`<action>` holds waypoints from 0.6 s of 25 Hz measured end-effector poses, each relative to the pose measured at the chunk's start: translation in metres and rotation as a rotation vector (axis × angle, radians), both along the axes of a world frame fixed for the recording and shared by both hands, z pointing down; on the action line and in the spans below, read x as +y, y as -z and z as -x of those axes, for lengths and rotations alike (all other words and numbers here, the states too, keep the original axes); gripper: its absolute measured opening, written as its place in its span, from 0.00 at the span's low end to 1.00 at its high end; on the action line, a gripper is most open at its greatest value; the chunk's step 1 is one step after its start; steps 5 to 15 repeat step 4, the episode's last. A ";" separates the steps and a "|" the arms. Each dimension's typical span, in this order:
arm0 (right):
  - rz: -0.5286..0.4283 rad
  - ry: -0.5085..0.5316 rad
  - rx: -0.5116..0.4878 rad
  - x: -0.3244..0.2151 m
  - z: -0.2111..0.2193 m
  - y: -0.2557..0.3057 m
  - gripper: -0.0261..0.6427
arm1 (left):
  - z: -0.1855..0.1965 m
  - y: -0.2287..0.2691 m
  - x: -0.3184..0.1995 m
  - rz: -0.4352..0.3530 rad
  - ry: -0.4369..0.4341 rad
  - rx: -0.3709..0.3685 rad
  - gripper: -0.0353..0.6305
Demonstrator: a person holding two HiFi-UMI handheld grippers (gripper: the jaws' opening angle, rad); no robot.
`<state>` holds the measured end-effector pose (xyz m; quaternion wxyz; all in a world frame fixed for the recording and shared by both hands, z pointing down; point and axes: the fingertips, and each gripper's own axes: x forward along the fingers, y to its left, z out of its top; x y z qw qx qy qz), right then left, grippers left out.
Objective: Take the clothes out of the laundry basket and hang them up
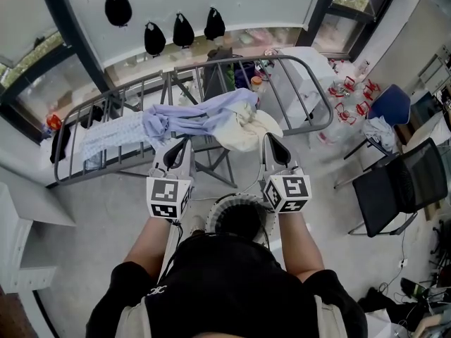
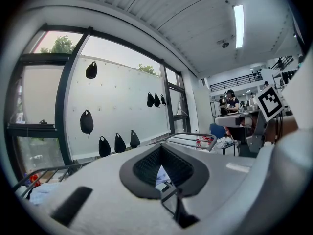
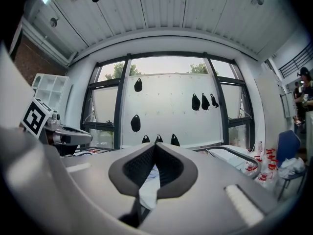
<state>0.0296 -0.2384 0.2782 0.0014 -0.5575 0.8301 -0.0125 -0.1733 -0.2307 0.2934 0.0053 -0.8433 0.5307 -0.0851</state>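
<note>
A grey drying rack [image 1: 312,90] stands in front of me. Over it lie a lavender shirt [image 1: 201,115], bunched up, a cream garment [image 1: 248,134] and a pale patterned cloth [image 1: 113,132]. The white laundry basket [image 1: 227,203] sits at my feet, mostly hidden by my head. My left gripper [image 1: 176,153] points up at the shirt's lower edge with its jaws shut [image 2: 161,153]. My right gripper [image 1: 276,146] is shut too [image 3: 154,156], just under the cream garment. Pale cloth shows through the slit below each pair of pads; no pinch is visible.
A black chair [image 1: 402,182] and a blue chair [image 1: 391,104] with cloth on it stand to the right. Red-and-white items [image 1: 349,90] lie beyond the rack's right end. Black pouches [image 1: 183,30] hang on the white wall. A white shelf unit [image 1: 21,238] is at my left.
</note>
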 end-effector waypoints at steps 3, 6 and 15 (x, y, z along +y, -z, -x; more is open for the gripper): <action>0.002 0.002 0.002 0.002 0.004 -0.004 0.06 | 0.003 -0.002 0.002 -0.003 -0.001 0.003 0.06; 0.003 0.002 0.003 0.002 0.005 -0.005 0.06 | 0.004 -0.002 0.002 -0.004 -0.001 0.004 0.06; 0.003 0.002 0.003 0.002 0.005 -0.005 0.06 | 0.004 -0.002 0.002 -0.004 -0.001 0.004 0.06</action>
